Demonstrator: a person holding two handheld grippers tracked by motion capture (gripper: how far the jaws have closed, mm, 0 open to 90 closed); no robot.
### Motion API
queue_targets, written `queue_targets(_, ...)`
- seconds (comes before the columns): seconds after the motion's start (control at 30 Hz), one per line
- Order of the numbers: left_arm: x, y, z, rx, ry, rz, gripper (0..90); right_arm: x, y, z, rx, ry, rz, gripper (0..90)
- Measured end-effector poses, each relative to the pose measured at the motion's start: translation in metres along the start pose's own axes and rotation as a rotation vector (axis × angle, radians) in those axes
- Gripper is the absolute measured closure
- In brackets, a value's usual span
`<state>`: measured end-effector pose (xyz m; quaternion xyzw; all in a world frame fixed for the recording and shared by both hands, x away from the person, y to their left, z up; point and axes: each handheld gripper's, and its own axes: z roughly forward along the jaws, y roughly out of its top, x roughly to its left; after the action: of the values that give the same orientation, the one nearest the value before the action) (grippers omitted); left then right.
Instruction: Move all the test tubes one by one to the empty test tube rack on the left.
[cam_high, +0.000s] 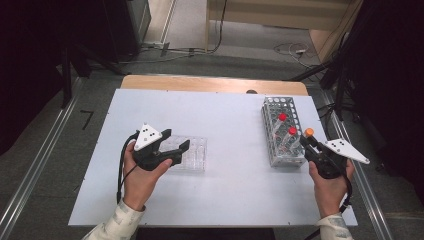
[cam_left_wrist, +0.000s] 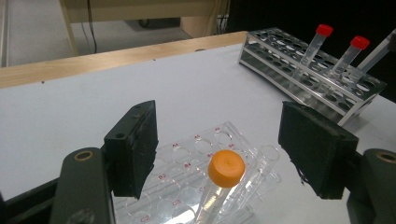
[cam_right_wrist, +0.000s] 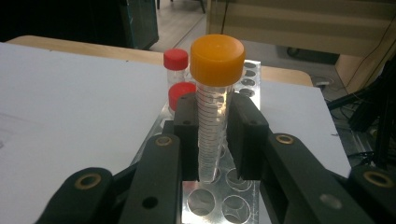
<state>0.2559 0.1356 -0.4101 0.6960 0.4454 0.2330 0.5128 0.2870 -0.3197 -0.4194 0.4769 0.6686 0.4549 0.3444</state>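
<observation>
**Right fingers clamping an orange-capped tube over the metal rack**

The fingers of the right gripper (cam_right_wrist: 212, 140) are pressing on both sides of a clear graduated tube with an orange cap (cam_right_wrist: 217, 58), holding it upright, its lower end just above the holes of the metal rack (cam_right_wrist: 224, 200). In the high view the right gripper (cam_high: 309, 141) is sitting at the rack's 5 o'clock corner, with the orange cap (cam_high: 309, 132) showing right at the fingertips. The metal rack (cam_high: 282, 131) is standing at about 3 o'clock on the white tabletop (cam_high: 225, 190), and 2 red-capped tubes (cam_high: 282, 117) are leaning in it, at 12 o'clock from the held tube.

The fingers of the left gripper (cam_left_wrist: 229, 154) are standing wide apart, gripping nothing. They are hovering over a clear plastic tray (cam_left_wrist: 187, 186) on which a second orange-capped tube (cam_left_wrist: 226, 169) is lying between the 2 black pads, touching neither. In the high view the left gripper (cam_high: 176, 142) is sitting at about 9 o'clock on the tabletop, its fingers pointing toward 2 o'clock over the clear tray (cam_high: 195, 152).
</observation>
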Motion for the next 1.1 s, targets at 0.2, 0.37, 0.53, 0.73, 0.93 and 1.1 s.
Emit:
queue_targets(0.2,0.0,0.0,0.0,-0.002,0.001,0.0,29.2,0.004,0.008,-0.011,-0.033,0.021,-0.005,72.3)
queue_targets(0.37,0.0,0.0,-0.001,-0.003,0.0,-0.001,29.2,0.01,0.014,-0.018,-0.047,0.044,-0.015,72.3)
queue_targets(0.53,0.0,0.001,-0.001,-0.002,-0.002,-0.001,29.2,0.015,0.017,-0.021,-0.048,0.089,-0.007,72.4)
queue_targets(0.73,0.0,0.001,-0.001,-0.001,-0.002,0.0,29.2,0.025,0.019,-0.021,-0.039,0.132,-0.022,72.4)
queue_targets(0.93,-0.001,0.001,-0.001,0.0,-0.003,0.0,29.2,0.037,0.017,-0.016,-0.017,0.179,-0.042,72.3)
queue_targets(1.1,-0.001,0.001,0.0,0.0,-0.006,0.001,29.3,0.049,0.015,-0.012,0.003,0.223,-0.055,72.3)
